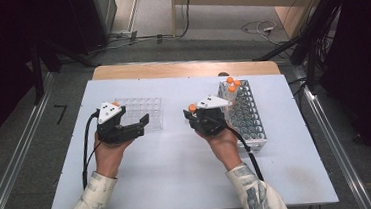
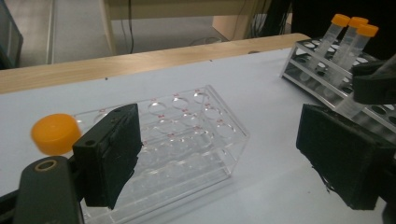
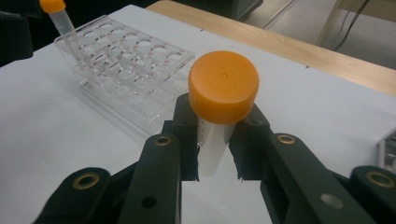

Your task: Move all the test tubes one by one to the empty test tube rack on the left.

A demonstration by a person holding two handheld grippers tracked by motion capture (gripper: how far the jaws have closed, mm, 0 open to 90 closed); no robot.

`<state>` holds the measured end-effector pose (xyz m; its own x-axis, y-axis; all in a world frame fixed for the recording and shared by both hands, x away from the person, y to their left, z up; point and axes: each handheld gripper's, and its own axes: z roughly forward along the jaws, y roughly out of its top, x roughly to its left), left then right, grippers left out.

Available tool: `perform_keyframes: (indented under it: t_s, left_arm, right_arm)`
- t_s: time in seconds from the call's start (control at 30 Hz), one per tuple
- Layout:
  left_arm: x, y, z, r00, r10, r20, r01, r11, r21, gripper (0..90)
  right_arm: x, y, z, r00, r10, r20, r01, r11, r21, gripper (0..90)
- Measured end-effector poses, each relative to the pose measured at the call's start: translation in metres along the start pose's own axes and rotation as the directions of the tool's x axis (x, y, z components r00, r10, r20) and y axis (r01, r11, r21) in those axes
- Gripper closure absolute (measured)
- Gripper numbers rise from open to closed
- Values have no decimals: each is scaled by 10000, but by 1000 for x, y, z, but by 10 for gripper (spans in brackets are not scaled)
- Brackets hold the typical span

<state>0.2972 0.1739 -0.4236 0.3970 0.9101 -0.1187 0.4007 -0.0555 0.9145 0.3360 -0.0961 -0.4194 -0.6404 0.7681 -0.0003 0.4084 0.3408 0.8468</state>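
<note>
My right gripper (image 3: 215,140) is shut on a clear tube with an orange cap (image 3: 223,86), held upright just below the cap. In the high view this gripper (image 1: 194,116) hovers mid-table, left of the grey tube rack (image 1: 249,124). That rack holds three orange-capped tubes (image 1: 232,85) at its far end. My left gripper (image 2: 229,154) stands open with nothing between its pads, facing a clear plastic rack (image 2: 187,135). One orange-capped tube (image 2: 55,133) stands at that rack's left end. From above, the left gripper (image 1: 134,124) sits at the near side of the clear rack (image 1: 146,107).
The white tabletop (image 1: 179,175) has bare room in front of both hands. A wooden strip (image 1: 185,68) runs along its far edge. Cables lie on the floor beyond, with dark stands at both sides.
</note>
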Motion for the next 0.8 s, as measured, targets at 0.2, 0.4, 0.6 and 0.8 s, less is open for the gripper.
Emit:
perform_keyframes:
  t_s: [0.2, 0.4, 0.6, 0.8]
  left_arm:
    - [-6, 0, 1, 9992, -9, 391, 8, 10000, 18, 148]
    - [-14, 1, 0, 9975, 96, 701, -91, 9999, -83, 151]
    - [-27, 3, -1, 9933, 395, 1084, -374, 9991, -220, 157]
    - [-34, 2, 1, 9883, 625, 1394, -618, 9980, -97, 194]
  right_arm:
    - [12, -1, 11, 9994, -232, -255, 237, 9995, 208, 718]
    - [24, -1, 19, 9976, -403, -569, 421, 9986, 315, 718]
    - [38, -2, 25, 9931, -662, -964, 700, 9969, 368, 718]
    - [56, -4, 31, 9868, -960, -1307, 1017, 9941, 378, 718]
